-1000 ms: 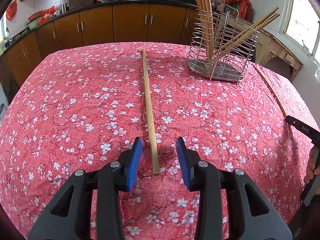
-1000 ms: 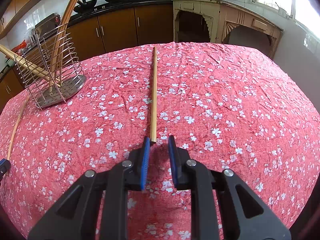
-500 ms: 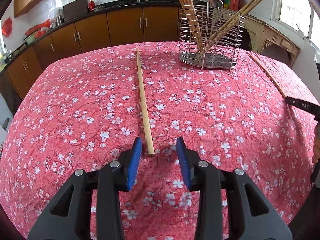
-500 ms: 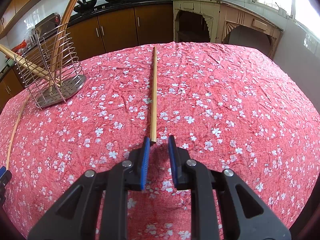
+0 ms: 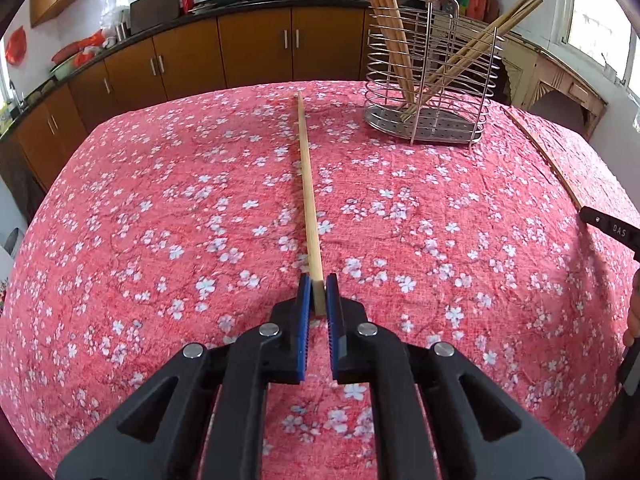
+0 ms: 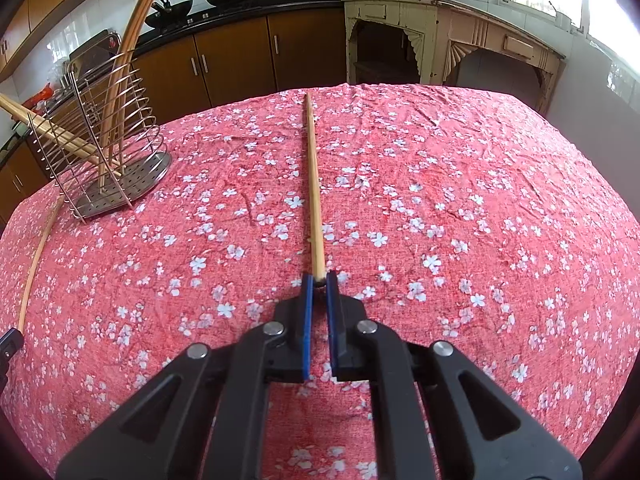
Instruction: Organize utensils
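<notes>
A long wooden chopstick (image 5: pixel 307 184) lies on the red floral tablecloth (image 5: pixel 160 220), pointing away from me. My left gripper (image 5: pixel 319 286) is closing, and its blue pads press on the stick's near end. A second chopstick (image 6: pixel 314 184) lies the same way in the right wrist view. My right gripper (image 6: pixel 319 280) is closing with its pad tips pinching that stick's near tip. A wire utensil holder (image 5: pixel 424 126) stands at the far right of the left view and holds several chopsticks. In the right view the holder (image 6: pixel 120 176) stands at the far left.
Brown kitchen cabinets (image 5: pixel 256 48) with woks on the counter run behind the table. A cream wooden sideboard (image 6: pixel 440 32) stands behind on the right. The right gripper's body (image 5: pixel 612 228) and a hand (image 5: pixel 632 312) show at the left view's right edge.
Both grippers' jaws have closed from apart onto the near ends of their chopsticks. The left gripper shifted so its stick sits centred between the pads; the right one stayed in place.
</notes>
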Tool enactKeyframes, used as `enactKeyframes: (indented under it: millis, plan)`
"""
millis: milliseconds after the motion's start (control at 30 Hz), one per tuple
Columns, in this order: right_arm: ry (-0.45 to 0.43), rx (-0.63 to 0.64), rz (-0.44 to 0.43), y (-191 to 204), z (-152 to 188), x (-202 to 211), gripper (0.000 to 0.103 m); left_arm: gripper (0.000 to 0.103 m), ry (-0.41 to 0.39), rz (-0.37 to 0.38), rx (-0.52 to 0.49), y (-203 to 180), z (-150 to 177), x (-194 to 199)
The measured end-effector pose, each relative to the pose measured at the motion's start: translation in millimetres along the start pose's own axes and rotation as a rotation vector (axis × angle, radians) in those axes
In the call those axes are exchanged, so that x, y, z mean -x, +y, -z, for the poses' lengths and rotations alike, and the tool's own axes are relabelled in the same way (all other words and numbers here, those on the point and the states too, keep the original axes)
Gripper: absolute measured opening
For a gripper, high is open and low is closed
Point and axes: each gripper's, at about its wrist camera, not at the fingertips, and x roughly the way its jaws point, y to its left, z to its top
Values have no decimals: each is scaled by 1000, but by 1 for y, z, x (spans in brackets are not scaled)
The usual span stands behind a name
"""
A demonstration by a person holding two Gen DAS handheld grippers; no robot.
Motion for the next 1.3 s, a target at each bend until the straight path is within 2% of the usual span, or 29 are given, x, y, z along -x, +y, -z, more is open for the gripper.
enactKeyframes:
  millis: [467, 667, 767, 933, 1000, 1300]
  plan:
    - [0, -2, -3, 0, 0, -1, 8, 11, 1, -28, -68, -9, -1, -3]
    - [-4, -10, -24, -1, 1, 0, 7, 7, -1, -3, -81, -8, -1, -3]
    - [-58, 2, -16, -4, 2, 13, 7, 7, -10, 15, -80, -3, 0, 0]
    - [-193, 20, -21, -7, -3, 53, 7, 7, -98, 49, -68, 8, -3, 30]
    - [-260, 33, -15, -7, -6, 73, 7, 7, -166, 53, -72, 11, -7, 49]
    - [-460, 34, -64, -11, -27, 138, 7, 7, -412, 55, -44, 16, -24, 111]
